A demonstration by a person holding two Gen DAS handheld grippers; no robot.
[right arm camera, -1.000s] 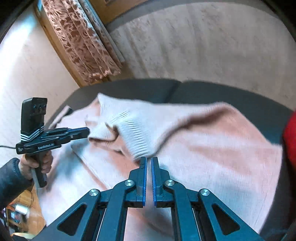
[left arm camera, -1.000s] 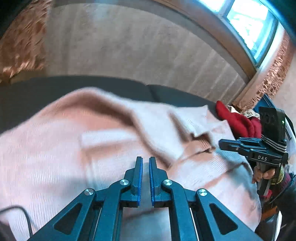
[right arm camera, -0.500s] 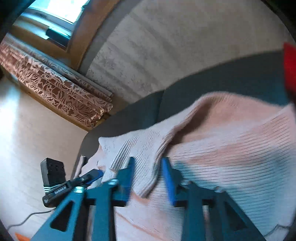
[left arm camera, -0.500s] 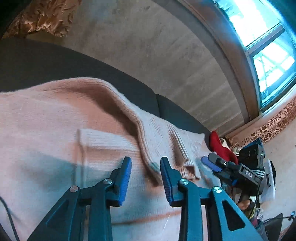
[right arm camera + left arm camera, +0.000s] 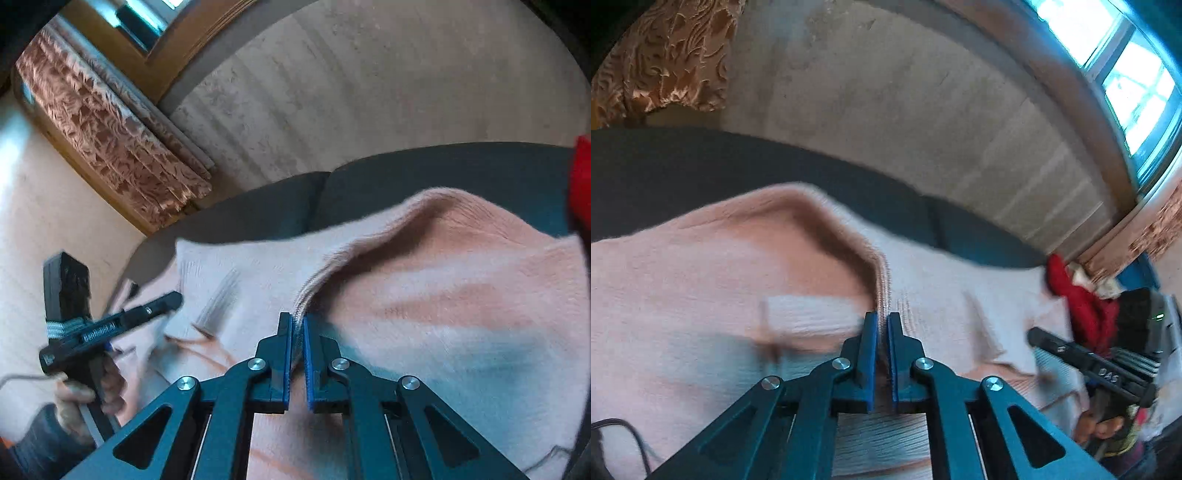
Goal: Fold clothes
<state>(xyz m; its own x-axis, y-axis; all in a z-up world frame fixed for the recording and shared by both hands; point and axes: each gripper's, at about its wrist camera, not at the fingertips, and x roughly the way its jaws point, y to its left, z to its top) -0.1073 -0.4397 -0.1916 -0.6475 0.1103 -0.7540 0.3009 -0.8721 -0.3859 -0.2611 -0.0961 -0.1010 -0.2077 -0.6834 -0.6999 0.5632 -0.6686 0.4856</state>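
The pink knit sweater [image 5: 701, 295] lies spread over the dark sofa [image 5: 683, 166]. Left tool [image 5: 882, 325] is clamped on a raised ribbed edge; right tool [image 5: 297, 328] is nearly closed, pinching the same kind of edge. Risk — a shallow bite could slip when lifted, and uneven pulls would skew the fold.

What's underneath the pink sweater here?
The pink sweater lies on a dark sofa, whose cushions show only beyond its far edge; whatever lies beneath the knit itself is covered.

Pink knit sweater [image 5: 701, 295], spread on dark cushion, ribbed edge apparently lifted, blurred
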